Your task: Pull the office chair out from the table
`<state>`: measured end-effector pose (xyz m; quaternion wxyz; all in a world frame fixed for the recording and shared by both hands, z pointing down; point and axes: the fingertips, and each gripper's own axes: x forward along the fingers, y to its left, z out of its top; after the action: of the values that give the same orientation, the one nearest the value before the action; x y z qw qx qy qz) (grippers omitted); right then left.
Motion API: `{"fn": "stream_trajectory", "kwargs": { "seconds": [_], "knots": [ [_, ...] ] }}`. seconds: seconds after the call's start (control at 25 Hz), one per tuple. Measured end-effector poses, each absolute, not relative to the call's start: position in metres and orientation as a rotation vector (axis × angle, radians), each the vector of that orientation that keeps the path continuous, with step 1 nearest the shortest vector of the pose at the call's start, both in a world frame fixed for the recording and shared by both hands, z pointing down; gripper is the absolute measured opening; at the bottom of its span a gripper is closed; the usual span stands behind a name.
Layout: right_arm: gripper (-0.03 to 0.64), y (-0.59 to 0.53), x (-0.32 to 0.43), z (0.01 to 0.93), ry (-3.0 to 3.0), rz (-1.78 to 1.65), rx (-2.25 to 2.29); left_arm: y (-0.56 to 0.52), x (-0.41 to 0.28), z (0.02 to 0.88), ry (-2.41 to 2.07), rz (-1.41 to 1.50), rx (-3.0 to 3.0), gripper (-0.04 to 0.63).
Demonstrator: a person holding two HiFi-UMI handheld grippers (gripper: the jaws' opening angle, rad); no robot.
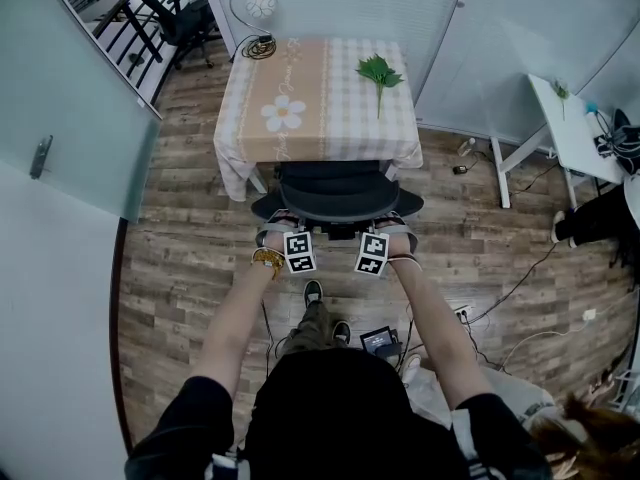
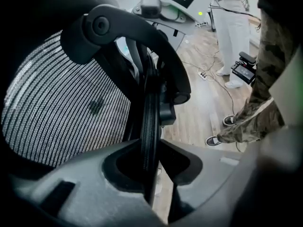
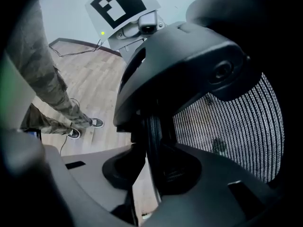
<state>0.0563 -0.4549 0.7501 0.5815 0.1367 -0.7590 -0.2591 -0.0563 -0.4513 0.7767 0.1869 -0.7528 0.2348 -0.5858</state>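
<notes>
office chair [image 1: 335, 193]: black, mesh backrest. it stands at the near edge of the table [image 1: 300, 108], seat tucked under the tablecloth, facing the table with its back to the person. the backrest's long axis runs left to right, parallel to that near edge.
left gripper [image 2: 150, 167]: jaws clamped on the backrest rim [image 2: 150, 122], at the chair's left side.
right gripper [image 3: 152, 164]: jaws clamped on the same rim, at the right side.
leaf sprig [image 1: 379, 71]: green, on the table's far right part.
</notes>
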Motion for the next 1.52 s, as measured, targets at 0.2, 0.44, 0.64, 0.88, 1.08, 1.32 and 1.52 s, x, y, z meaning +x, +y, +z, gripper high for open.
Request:
{"fn": "stream_trajectory", "kwargs": {
  "seconds": [0.2,0.44,0.64,0.88,1.08,1.32,1.52],
  "knots": [
    [0.081,-0.453,0.057,0.752,-1.771,-0.607,0.321,-0.450,-0.056,0.778,0.665,-1.652,-2.118,0.101],
    [0.081,-0.449,0.059,0.751,-1.774,-0.612,0.313,-0.444,-0.053,0.778,0.670,-1.646,-2.117,0.101],
    [0.081,-0.443,0.059,0.752,-1.772,-0.610,0.309,-0.438,-0.053,0.778,0.678,-1.644,-2.114,0.101],
    [0.081,-0.433,0.061,0.751,-1.779,-0.619,0.302,-0.427,-0.051,0.778,0.682,-1.646,-2.111,0.101],
    [0.081,-0.425,0.059,0.751,-1.780,-0.624,0.300,-0.419,-0.053,0.778,0.688,-1.648,-2.112,0.101],
    [0.081,-0.414,0.062,0.751,-1.783,-0.631,0.294,-0.407,-0.051,0.779,0.693,-1.653,-2.112,0.101],
    [0.081,-0.401,0.063,0.752,-1.781,-0.639,0.297,-0.393,-0.050,0.780,0.697,-1.659,-2.116,0.101]
  ]
}}
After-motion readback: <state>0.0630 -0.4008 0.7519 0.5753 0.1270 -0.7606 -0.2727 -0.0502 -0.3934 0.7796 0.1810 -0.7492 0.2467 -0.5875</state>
